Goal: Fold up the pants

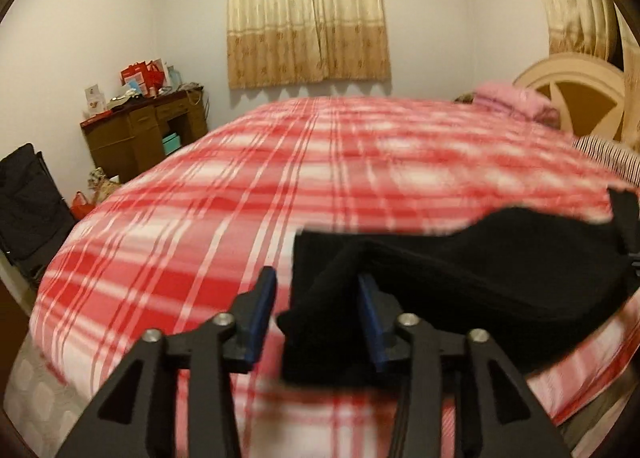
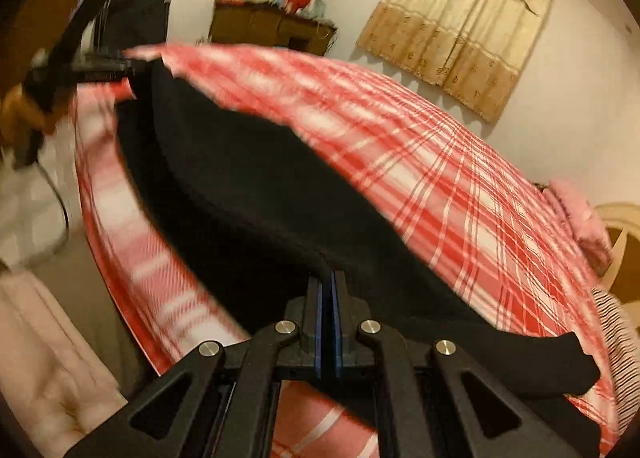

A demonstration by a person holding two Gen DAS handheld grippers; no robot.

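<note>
Black pants [image 1: 500, 270] lie along the near edge of a red and white plaid bed [image 1: 280, 178]. In the left wrist view my left gripper [image 1: 318, 282] is open, its blue pads apart, with an end of the pants between them. In the right wrist view my right gripper [image 2: 328, 282] is shut on the pants [image 2: 260, 194] at their near edge, and the cloth stretches away to the left. The left gripper [image 2: 100, 66] shows there at the far end of the pants. The right gripper [image 1: 628, 226] shows at the right edge of the left wrist view.
A brown desk [image 1: 144, 134] piled with red bags stands by the far wall. A dark chair [image 1: 28, 202] is left of the bed. Pink bedding [image 1: 516, 98] and a cream headboard [image 1: 580, 98] are at the right. Beige curtains [image 1: 304, 10] hang behind.
</note>
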